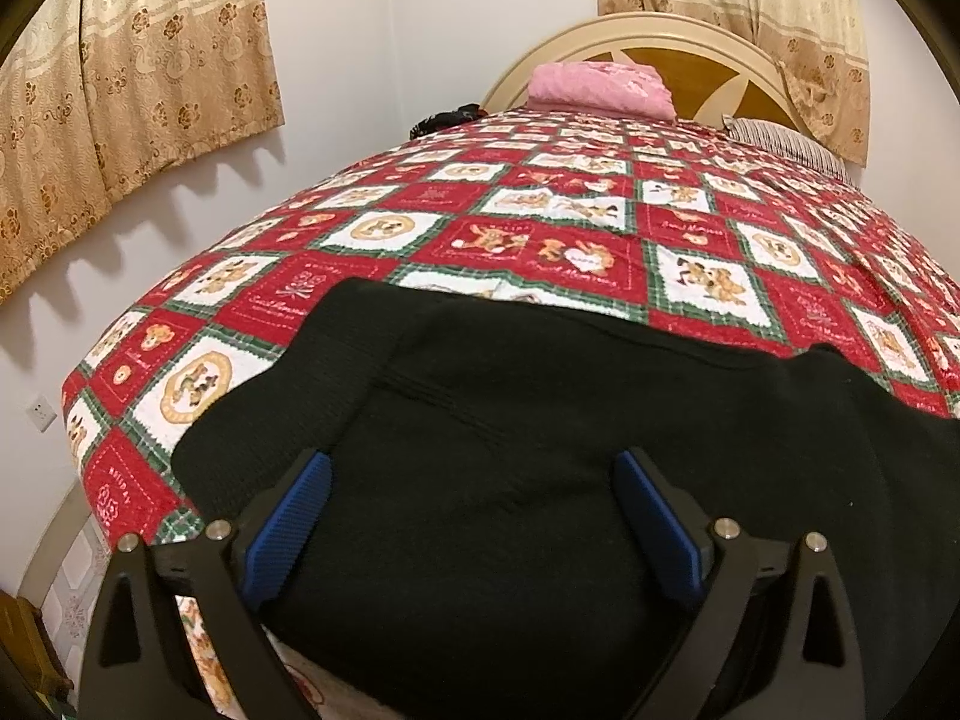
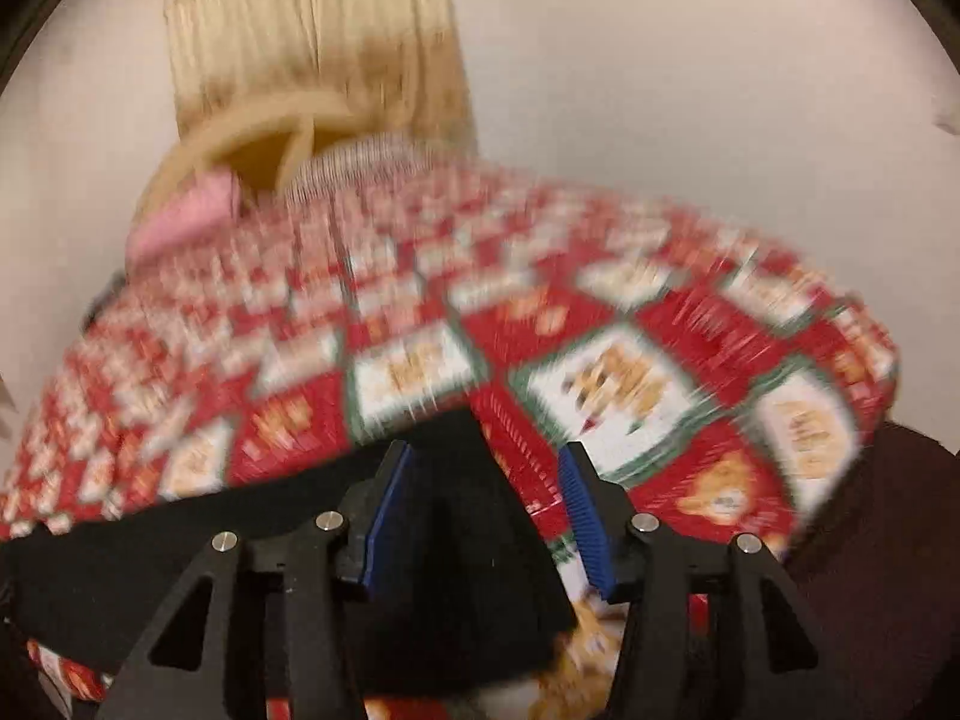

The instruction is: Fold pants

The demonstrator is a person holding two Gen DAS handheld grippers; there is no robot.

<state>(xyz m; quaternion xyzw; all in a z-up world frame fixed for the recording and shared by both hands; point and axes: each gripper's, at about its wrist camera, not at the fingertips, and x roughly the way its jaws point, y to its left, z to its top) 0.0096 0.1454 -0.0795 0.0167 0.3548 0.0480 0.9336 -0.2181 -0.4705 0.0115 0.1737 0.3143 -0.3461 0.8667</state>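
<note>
Right wrist: tongs (image 2: 486,468) apart over pants (image 2: 180,546)

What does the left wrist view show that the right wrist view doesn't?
Only the left wrist view: a sharp look at the left claw, open above the black pants, plus a wall socket.
Only the right wrist view, blurred: the right claw, open, with a pants edge between the pads.
Both: the red patchwork bedspread, pink folded cloth, headboard and curtain.
</note>
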